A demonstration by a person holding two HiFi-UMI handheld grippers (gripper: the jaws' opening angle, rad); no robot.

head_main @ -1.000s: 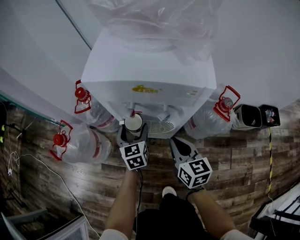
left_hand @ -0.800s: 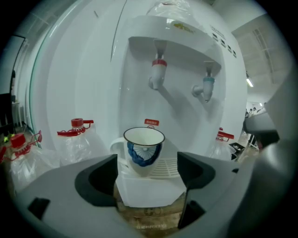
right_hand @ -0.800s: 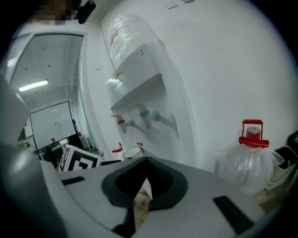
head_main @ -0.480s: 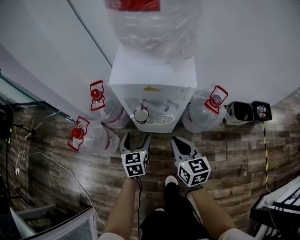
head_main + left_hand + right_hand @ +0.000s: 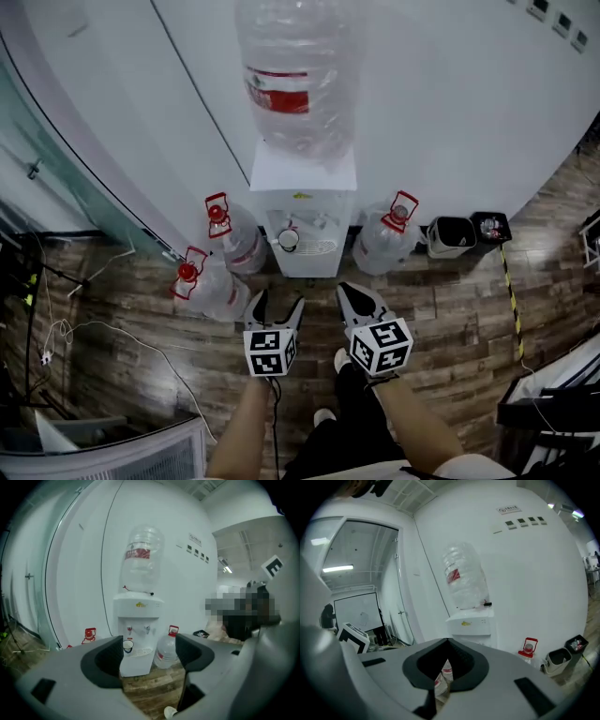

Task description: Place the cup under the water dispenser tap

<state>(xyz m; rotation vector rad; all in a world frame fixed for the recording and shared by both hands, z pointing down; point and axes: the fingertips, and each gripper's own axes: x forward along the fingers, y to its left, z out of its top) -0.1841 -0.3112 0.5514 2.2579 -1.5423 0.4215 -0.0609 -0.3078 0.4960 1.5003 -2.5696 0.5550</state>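
The white water dispenser (image 5: 302, 220) stands against the wall with a clear bottle (image 5: 292, 80) on top. A white cup (image 5: 288, 241) sits on its drip tray under the left tap, also visible in the left gripper view as the cup (image 5: 127, 645). My left gripper (image 5: 275, 314) hangs well back from the dispenser, over the wooden floor. Its jaws are wide apart and closing, with nothing between them. My right gripper (image 5: 357, 302) is beside it, jaws together and empty. In the right gripper view the dispenser (image 5: 471, 623) is ahead.
Spare water bottles with red caps lie left (image 5: 230, 236), (image 5: 208, 286) and right (image 5: 381, 241) of the dispenser. Two small bins (image 5: 450, 234), (image 5: 492, 227) stand further right. Cables (image 5: 84, 328) trail over the floor at the left, beside a glass wall.
Both grippers have drawn back and risen away from the dispenser. The left gripper, which was around the cup, has let it go; the cup stays under the tap.
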